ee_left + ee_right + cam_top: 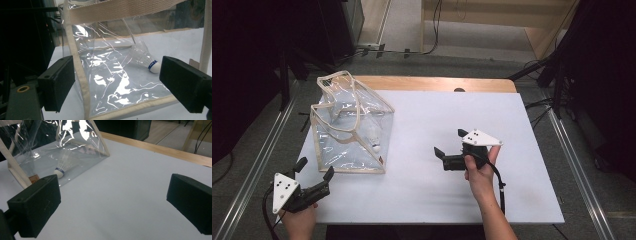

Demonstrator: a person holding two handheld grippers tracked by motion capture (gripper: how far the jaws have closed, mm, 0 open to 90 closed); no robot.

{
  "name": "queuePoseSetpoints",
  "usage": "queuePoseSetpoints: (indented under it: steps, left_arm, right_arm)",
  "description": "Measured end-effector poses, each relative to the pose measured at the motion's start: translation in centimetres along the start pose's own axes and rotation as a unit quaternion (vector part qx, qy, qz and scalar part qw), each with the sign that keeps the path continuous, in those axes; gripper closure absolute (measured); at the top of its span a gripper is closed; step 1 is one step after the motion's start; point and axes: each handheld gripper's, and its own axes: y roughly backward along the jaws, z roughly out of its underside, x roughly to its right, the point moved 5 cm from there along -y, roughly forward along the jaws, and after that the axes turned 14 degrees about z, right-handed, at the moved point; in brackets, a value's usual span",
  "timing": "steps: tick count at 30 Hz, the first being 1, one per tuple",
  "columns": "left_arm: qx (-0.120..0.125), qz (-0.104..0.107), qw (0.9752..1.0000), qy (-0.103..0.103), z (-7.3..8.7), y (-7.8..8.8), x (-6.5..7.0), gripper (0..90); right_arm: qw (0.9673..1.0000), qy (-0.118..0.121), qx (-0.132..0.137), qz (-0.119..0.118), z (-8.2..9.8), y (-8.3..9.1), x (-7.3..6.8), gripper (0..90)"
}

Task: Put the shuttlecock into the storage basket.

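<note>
Left gripper (315, 172) angled toward bag (349, 125)

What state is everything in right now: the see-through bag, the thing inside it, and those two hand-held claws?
Clear bag: standing upright on the white table, top open, handles up.
Shuttlecock: inside the bag, lying on its side on the bottom.
Left gripper: jaws open, empty, near the bag's corner.
Right gripper: jaws open, empty, apart from the bag.

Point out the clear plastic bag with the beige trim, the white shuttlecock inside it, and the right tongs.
Clear plastic bag with beige webbing trim (343, 131), high view, on its transparent front wall.
White shuttlecock with a blue band (154, 67), left gripper view, on its rounded cork head.
Right tongs (451, 143), high view, midway between the two black fingertips.
</note>
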Motion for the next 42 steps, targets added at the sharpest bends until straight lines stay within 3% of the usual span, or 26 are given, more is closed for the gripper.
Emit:
queuePoseSetpoints:
  steps: [21,42]
  left_arm:
    - [-0.001,-0.001,1.0,-0.001,0.0,0.0,0.0,13.7]
    - [-0.001,-0.001,1.0,-0.001,0.0,0.0,0.0,13.7]
  right_arm:
    - [0.9993,-0.011,-0.012,0.033,2.8,1.1,3.2,0.0]
    - [0.9967,-0.024,-0.024,0.074,5.7,3.4,7.5,0.0]
